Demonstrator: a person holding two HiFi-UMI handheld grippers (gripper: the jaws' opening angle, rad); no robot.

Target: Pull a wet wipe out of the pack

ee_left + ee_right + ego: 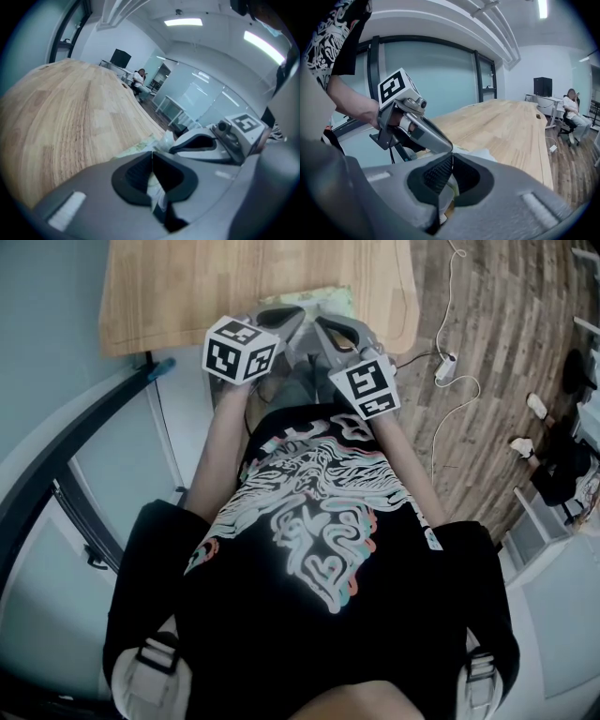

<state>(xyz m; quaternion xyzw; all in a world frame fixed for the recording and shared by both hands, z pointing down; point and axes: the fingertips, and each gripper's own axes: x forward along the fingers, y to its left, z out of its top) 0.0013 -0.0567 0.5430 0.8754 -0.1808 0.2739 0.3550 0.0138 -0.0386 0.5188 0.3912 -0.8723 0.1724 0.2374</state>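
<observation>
The pack (328, 296) is soft, pale green and white. It lies flat on the wood just past the tips of the left claw (298, 315) and the right claw (322, 326). A crumpled white bit (166, 138) stands up between the claws.

A wooden table (187, 287) stands on a plank floor (487, 381)

smooth pale wooden table (169, 296), crinkly plastic pack (330, 298)

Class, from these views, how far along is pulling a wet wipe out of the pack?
Done: both grippers sit at the pack on the table edge. In hand: left gripper and right gripper jaws meet at the tips over it; no pinch confirmable. Left: nothing shows drawn out; the pull remains.
</observation>
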